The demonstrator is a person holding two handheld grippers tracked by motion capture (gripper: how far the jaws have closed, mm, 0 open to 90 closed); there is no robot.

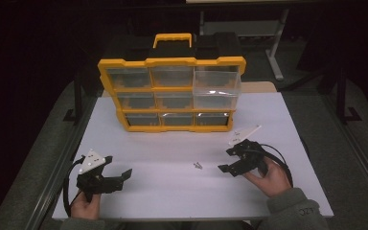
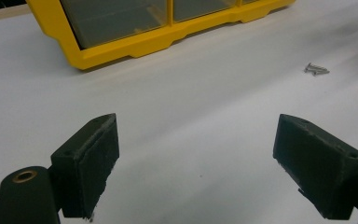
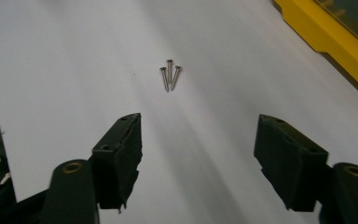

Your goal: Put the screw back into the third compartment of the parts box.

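Right gripper point(image 3: 198, 154) pointing at three screws point(image 3: 169, 74), jaws apart, empty.
Screws lying at its 12 o'clock; left gripper point(image 2: 196, 163) gaping, empty; no readable labels on yellow organizer point(image 1: 171, 93).

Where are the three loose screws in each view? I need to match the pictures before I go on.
High view: screws lie on the white table, centre, between the two grippers.
Left gripper view: upper right, beyond the jaws.
Right gripper view: upper centre, ahead of the open jaws.
Shared landmark: the yellow organizer.
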